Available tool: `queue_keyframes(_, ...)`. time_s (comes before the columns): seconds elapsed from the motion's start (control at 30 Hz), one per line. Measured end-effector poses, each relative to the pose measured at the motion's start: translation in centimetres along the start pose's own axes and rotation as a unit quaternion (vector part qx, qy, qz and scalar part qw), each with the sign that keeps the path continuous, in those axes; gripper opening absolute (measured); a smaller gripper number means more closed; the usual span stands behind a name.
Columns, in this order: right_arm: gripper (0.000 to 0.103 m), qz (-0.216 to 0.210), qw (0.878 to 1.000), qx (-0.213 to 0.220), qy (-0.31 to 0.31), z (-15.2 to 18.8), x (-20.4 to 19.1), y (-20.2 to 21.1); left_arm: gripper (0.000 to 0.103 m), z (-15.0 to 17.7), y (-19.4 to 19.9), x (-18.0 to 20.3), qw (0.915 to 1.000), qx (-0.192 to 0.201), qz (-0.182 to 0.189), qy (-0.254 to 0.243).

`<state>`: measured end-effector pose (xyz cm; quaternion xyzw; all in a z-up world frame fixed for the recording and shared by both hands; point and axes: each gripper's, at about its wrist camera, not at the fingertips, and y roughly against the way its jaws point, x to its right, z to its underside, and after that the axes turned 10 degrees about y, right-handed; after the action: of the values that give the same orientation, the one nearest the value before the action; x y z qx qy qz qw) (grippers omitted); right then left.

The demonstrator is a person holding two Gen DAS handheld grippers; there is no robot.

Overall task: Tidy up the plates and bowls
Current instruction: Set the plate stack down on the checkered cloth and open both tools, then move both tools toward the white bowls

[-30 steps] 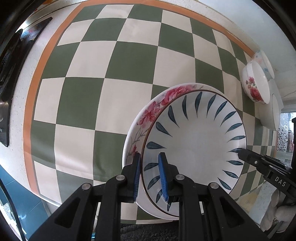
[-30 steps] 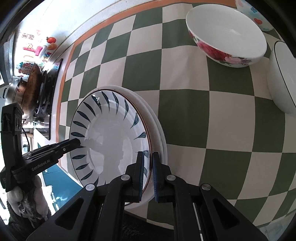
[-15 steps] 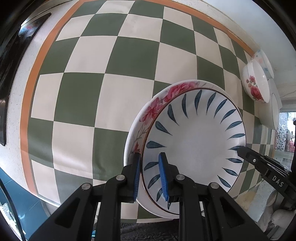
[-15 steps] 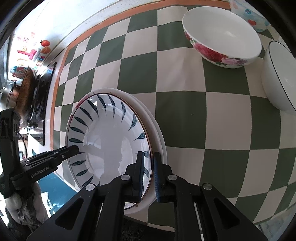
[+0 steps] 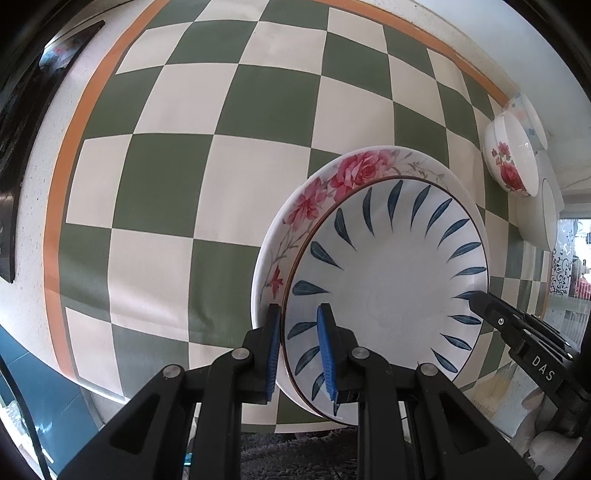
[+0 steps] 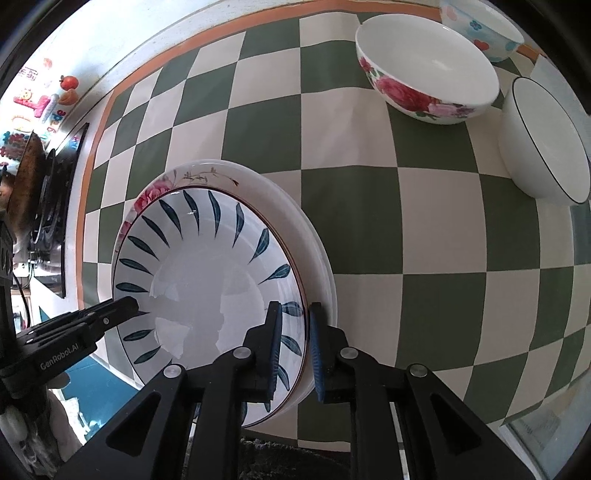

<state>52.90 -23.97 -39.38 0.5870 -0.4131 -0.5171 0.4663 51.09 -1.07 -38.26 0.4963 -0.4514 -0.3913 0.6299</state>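
Two plates sat stacked near the front edge of the checked surface (image 5: 236,155): a blue-leaf plate (image 5: 391,280) nested on a rose-rimmed plate (image 5: 332,184), the pair slightly offset so the rose rim showed as a crescent on the far-left side. Left claw (image 5: 297,347) straddled the near-left rim of the blue-leaf plate, one blue pad outside and one inside, narrowly parted; whether the pads actually pressed the rim could not be told. Right claw (image 6: 295,343) likewise bracketed the opposite rim, pads close together on either side of the edge, contact uncertain. Judged step: seating or squaring the upper plate on the lower one, plates part of the stacking nearly done. Next move would call for easing both claws off the rim without dragging the plate, then turning to the bowls. Three bowls stood well apart at the far right: a rose bowl (image 6: 424,74), a plain black-rimmed bowl (image 6: 543,144) just beside it, and a pastel-patterned bowl (image 6: 484,26) behind, cut by the frame. Near edge of the stack was hidden behind the claw bodies; the lower plate's centre was covered.
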Motion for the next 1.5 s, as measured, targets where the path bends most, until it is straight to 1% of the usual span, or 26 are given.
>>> queue_keyframes(0.13,0.017,0.003,1.0,0.004,-0.007,0.3,0.1,0.3,0.018,-0.1,-0.1,0.2,1.0,-0.003,-0.002,-0.001)
queue_keyframes(0.23,0.022,0.001,1.0,0.008,-0.007,0.5,0.1,0.6,0.018,0.2,0.2,0.4,1.0,0.001,-0.007,-0.002)
queue_keyframes(0.27,0.026,0.001,1.0,0.012,-0.008,0.6,0.0,0.8,0.019,0.3,0.4,0.4,1.0,0.004,-0.008,-0.003)
queue_keyframes(0.3,0.032,0.001,1.0,0.014,-0.006,0.7,-0.1,1.1,0.019,0.4,0.6,0.5,0.9999,0.008,-0.01,-0.004)
queue_keyframes(0.37,0.039,0.007,1.0,0.022,-0.002,0.8,-0.4,1.7,0.02,0.7,1.0,0.6,0.9997,0.017,-0.014,-0.005)
queue_keyframes(0.43,0.045,0.012,1.0,0.027,0.006,1.1,-0.9,2.2,0.026,1.2,1.7,0.5,0.9996,0.027,-0.011,-0.006)
queue_keyframes(0.5,0.057,0.015,0.999,0.034,0.012,1.4,-1.5,2.7,0.031,1.8,2.6,0.5,0.9991,0.041,-0.012,-0.009)
queue_keyframes(0.53,0.061,0.016,0.999,0.038,0.015,1.7,-1.8,3.1,0.033,2.1,3.0,0.4,0.9987,0.047,-0.013,-0.014)
queue_keyframes(0.57,0.066,0.018,0.999,0.044,0.017,2.0,-2.0,3.6,0.035,2.5,3.6,0.5,0.9981,0.057,-0.016,-0.019)
queue_keyframes(0.6,0.07,0.02,0.998,0.05,0.018,2.4,-2.2,4.1,0.041,2.8,4.1,0.5,0.9974,0.066,-0.019,-0.022)
queue_keyframes(0.63,0.072,0.022,0.998,0.058,0.019,2.8,-2.5,4.7,0.05,3.3,4.8,0.5,0.9965,0.077,-0.02,-0.026)
queue_keyframes(0.67,0.077,0.023,0.997,0.065,0.019,3.2,-2.8,5.4,0.054,3.7,5.4,0.6,0.9954,0.088,-0.022,-0.031)
queue_keyframes(0.7,0.082,0.025,0.997,0.071,0.02,3.6,-3.0,6.1,0.063,4.3,6.3,0.6,0.9938,0.102,-0.023,-0.036)
queue_keyframes(0.73,0.084,0.029,0.996,0.077,0.021,4.0,-3.3,6.9,0.072,4.5,6.9,0.4,0.9929,0.11,-0.023,-0.038)
queue_keyframes(0.77,0.086,0.034,0.996,0.086,0.022,4.5,-3.6,7.8,0.076,4.8,7.7,0.3,0.9918,0.121,-0.02,-0.038)
queue_keyframes(0.8,0.088,0.039,0.994,0.094,0.024,5.0,-3.9,8.6,0.079,5.4,8.5,0.3,0.9905,0.131,-0.014,-0.04)
queue_keyframes(0.83,0.089,0.043,0.993,0.103,0.027,5.4,-4.3,9.5,0.085,5.6,9.2,0.0,0.9895,0.138,-0.011,-0.042)
queue_keyframes(0.87,0.091,0.047,0.992,0.115,0.03,6.1,-4.7,10.7,0.088,6.0,9.9,0.0,0.9878,0.148,-0.012,-0.045)
queue_keyframes(0.9,0.092,0.051,0.991,0.122,0.031,6.4,-4.9,11.4,0.09,6.5,10.8,0.1,0.9855,0.162,-0.012,-0.049)
queue_keyframes(0.97,0.093,0.065,0.987,0.142,0.032,7.4,-5.6,13.2,0.092,7.3,12.1,0.1,0.9827,0.177,-0.008,-0.053)
queue_keyframes(1.03,0.094,0.068,0.985,0.157,0.032,8.3,-6.2,14.8,0.097,8.3,13.5,0.3,0.9796,0.192,-0.004,-0.06)
queue_keyframes(1.17,0.094,0.074,0.98,0.182,0.032,10.5,-7.4,17.9,0.098,10.5,16.0,0.6,0.9734,0.216,-0.001,-0.078)
queue_keyframes(1.33,0.095,0.088,0.972,0.214,0.032,13.5,-8.4,21.1,0.098,13.5,18.2,0.7,0.9681,0.232,0.015,-0.093)
queue_keyframes(1.5,0.096,0.091,0.968,0.232,0.029,15.8,-8.9,23.3,0.098,15.9,19.9,0.7,0.9609,0.256,0.016,-0.104)
